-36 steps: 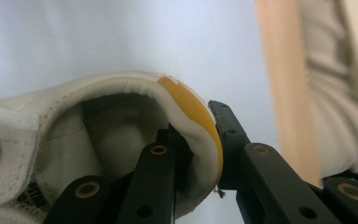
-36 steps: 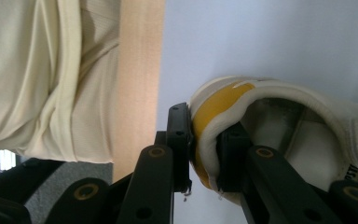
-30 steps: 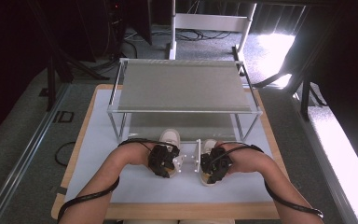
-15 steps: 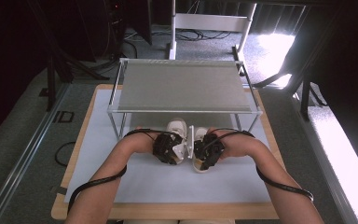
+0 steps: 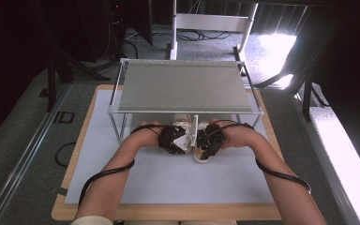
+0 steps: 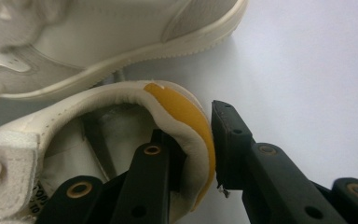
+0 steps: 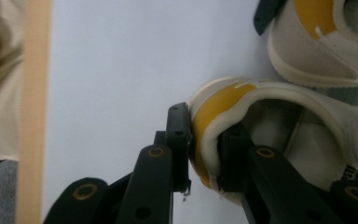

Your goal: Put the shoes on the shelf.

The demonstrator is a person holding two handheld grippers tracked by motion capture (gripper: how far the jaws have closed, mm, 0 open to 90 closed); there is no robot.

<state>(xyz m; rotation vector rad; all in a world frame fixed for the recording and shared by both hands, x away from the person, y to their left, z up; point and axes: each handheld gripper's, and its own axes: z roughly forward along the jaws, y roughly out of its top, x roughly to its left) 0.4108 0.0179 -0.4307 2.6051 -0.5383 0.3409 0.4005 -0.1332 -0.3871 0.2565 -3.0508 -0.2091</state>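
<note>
A wooden table (image 5: 75,187) covered by a white mat (image 5: 168,180), with a metal shelf rack (image 5: 183,86) and two white shoes (image 5: 187,129) on it

Lab or recording workspace, not home. Small light-wood counter (image 5: 72,180) topped with white sheet, standing alone on grey carpet floor (image 5: 18,140). Black cables (image 5: 201,35) strewn on floor beyond counter, near white metal stand legs (image 5: 213,21). Dark tripod-like stands (image 5: 58,65) at left, black stand legs (image 5: 304,89) at right. Bare white wire-frame shelf rack with grey mesh top (image 5: 183,86) set on counter as test fixture. Surroundings dim, sunlight patch at right.
</note>
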